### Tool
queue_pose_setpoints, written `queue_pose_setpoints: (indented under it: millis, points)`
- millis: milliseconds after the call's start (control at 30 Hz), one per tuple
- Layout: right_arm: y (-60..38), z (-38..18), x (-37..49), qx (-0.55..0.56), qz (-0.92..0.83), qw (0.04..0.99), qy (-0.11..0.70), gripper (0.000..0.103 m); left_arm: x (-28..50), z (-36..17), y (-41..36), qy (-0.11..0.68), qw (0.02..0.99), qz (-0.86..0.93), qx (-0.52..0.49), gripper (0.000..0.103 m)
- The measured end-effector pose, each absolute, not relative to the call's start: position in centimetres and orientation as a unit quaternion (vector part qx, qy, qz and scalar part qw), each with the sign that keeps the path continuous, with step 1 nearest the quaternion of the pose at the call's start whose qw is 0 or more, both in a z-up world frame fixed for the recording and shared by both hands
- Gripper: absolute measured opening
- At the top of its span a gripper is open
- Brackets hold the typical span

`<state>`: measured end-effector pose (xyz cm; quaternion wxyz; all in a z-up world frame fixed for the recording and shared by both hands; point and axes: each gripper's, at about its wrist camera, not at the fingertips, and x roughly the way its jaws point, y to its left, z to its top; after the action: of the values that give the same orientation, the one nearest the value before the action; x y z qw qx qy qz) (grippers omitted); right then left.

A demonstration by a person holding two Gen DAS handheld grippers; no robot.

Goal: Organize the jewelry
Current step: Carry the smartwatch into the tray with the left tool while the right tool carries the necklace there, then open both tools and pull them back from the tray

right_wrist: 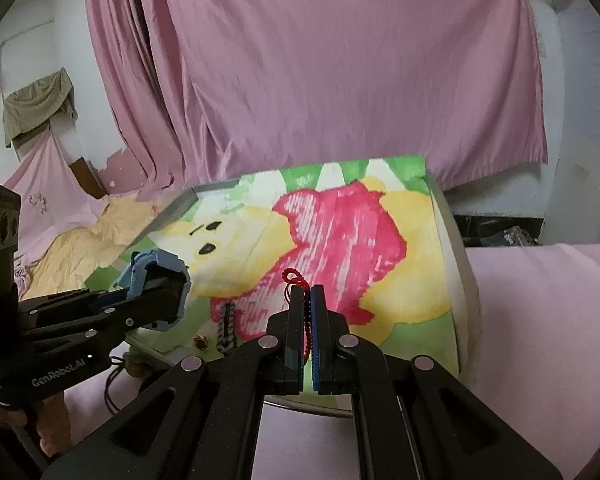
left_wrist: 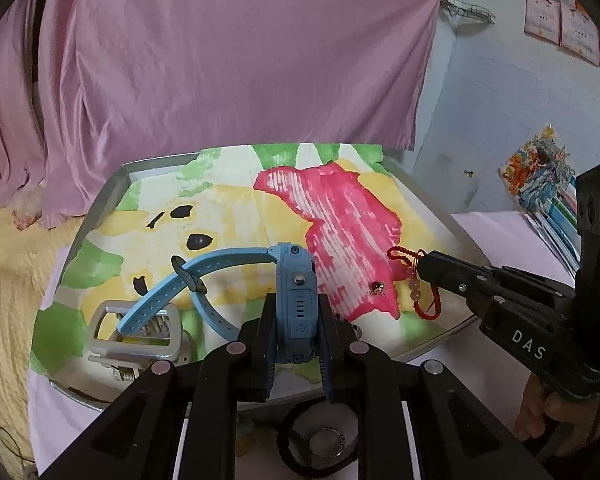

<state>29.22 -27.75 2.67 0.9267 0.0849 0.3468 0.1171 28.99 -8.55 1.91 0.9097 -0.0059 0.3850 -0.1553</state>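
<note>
My left gripper (left_wrist: 296,312) is shut on a light blue smartwatch (left_wrist: 296,300), held on edge just above the tray's near side; its strap (left_wrist: 168,292) trails left. It also shows in the right wrist view (right_wrist: 156,276). My right gripper (right_wrist: 308,300) is shut on a red cord charm (right_wrist: 294,280) with pale beads (left_wrist: 414,290), over the tray's right part (left_wrist: 422,268). The tray (left_wrist: 116,184) is metal-rimmed and lined with a bear-print cloth (left_wrist: 340,216).
A silver metal buckle piece (left_wrist: 136,336) lies in the tray's near left. A small gold stud (left_wrist: 376,288) lies on the cloth. A black hair tie (left_wrist: 320,436) and a ring (left_wrist: 328,442) lie on the pink table. A braided cord (right_wrist: 226,326) lies near the tray's edge. Books (left_wrist: 548,192) stand at the right.
</note>
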Motion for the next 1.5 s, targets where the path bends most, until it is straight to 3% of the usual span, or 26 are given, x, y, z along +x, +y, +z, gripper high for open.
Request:
queue_pose_setpoints:
  millis: [400,900,1200,1333,1400,1500]
  points:
    - [-27.4,1.3,30.1,0.082,0.123,0.910,0.388,0.003,30.0,0.6,-8.9,0.416,0.895,-0.161,0.003,0.017]
    - [-27.2,0.7,30.4,0.075,0.114,0.903,0.407,0.004,29.5,1.3,-8.7,0.400,0.902,-0.161,-0.007,0.018]
    - [-28.3,1.4,29.5,0.071,0.084,0.911,0.398,0.007,28.4,2.5,-8.3,0.377,0.913,-0.154,-0.018,0.042]
    - [-28.7,1.5,28.8,0.076,0.085,0.913,0.391,0.027,27.1,3.5,-8.0,0.352,0.924,-0.145,-0.026,0.062]
    - [-28.8,1.9,28.3,0.078,0.087,0.917,0.380,0.040,26.3,4.1,-7.8,0.335,0.931,-0.143,-0.030,0.065]
    - [-29.1,2.7,27.1,0.085,0.089,0.927,0.355,0.044,25.1,4.7,-7.4,0.316,0.939,-0.132,-0.032,0.079]
